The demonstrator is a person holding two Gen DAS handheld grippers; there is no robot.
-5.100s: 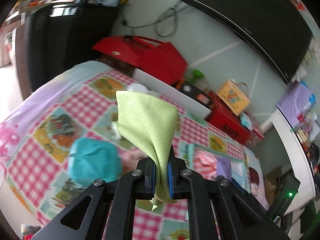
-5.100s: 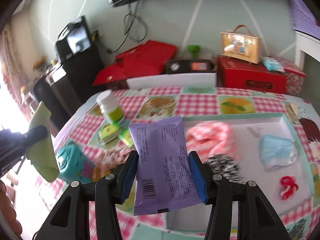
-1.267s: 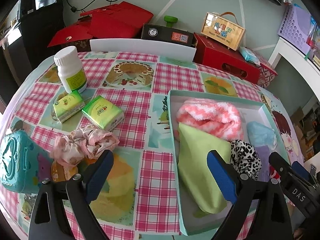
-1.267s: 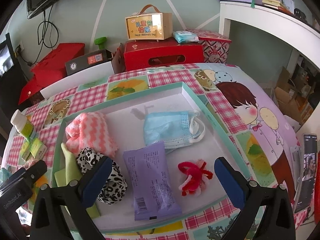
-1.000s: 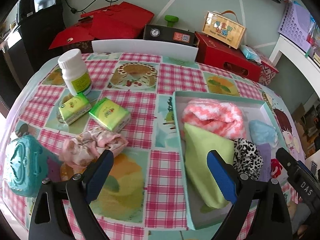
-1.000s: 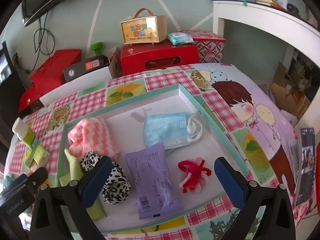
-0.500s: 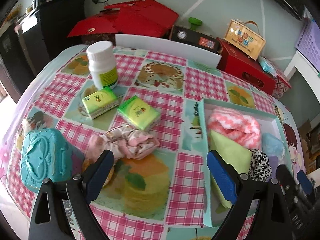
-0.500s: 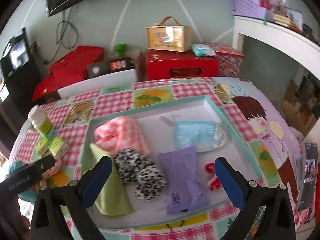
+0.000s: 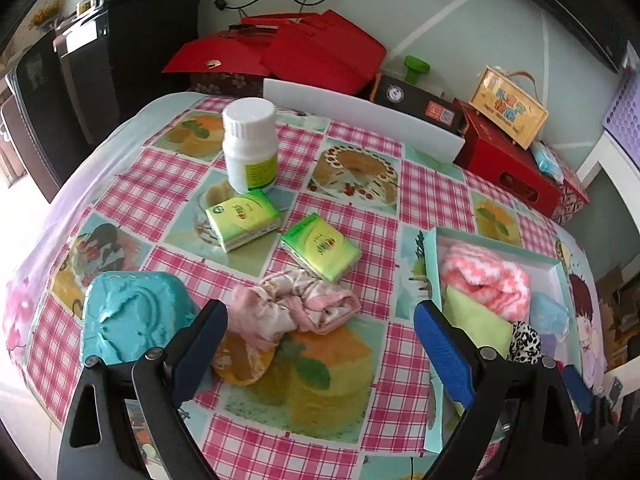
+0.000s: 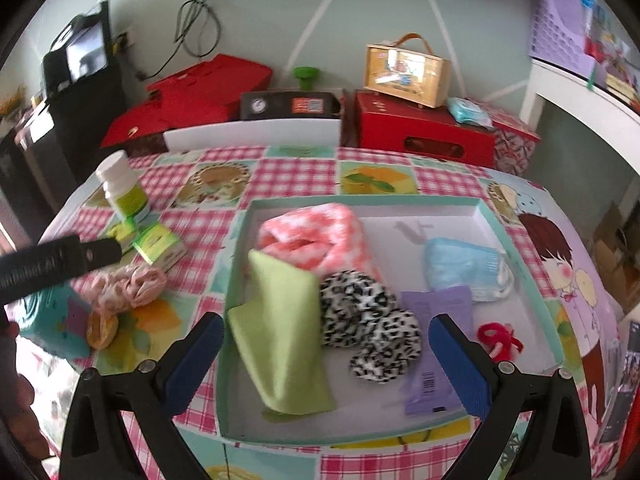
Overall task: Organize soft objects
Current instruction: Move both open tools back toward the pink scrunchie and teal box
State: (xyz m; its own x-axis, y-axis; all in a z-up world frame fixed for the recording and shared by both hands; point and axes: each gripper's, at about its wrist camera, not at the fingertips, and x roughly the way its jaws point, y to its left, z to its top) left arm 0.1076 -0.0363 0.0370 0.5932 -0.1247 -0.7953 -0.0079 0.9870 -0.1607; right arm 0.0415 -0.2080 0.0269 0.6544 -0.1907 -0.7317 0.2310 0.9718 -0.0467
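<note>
Pink floral scrunchie (image 9: 294,307) lies on the checked tablecloth (image 9: 360,216) just above centre of my left view, long axis running left-right, squarely ahead of my wide-open, empty left gripper (image 9: 320,334), nearer than my equally open, empty right gripper (image 10: 326,354) over the tray (image 10: 516,240).

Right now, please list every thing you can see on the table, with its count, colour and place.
tray: 1, pale teal rim, right part of table
fuzzy sock: 1, pink and white, in tray, far left
cloth: 1, light green, in tray, near left
leopard scrunchie: 1, black and white, in tray, middle
purple packet: 1, in tray, near right
face mask: 1, light blue, in tray, right
red hair tie: 1, in tray, near right corner
pink scrunchie: 1, on tablecloth, left of tray
green packs: 2, behind pink scrunchie
bottle: 1, white, far left
teal case: 1, near left edge
left gripper: open, empty
right gripper: open, empty
</note>
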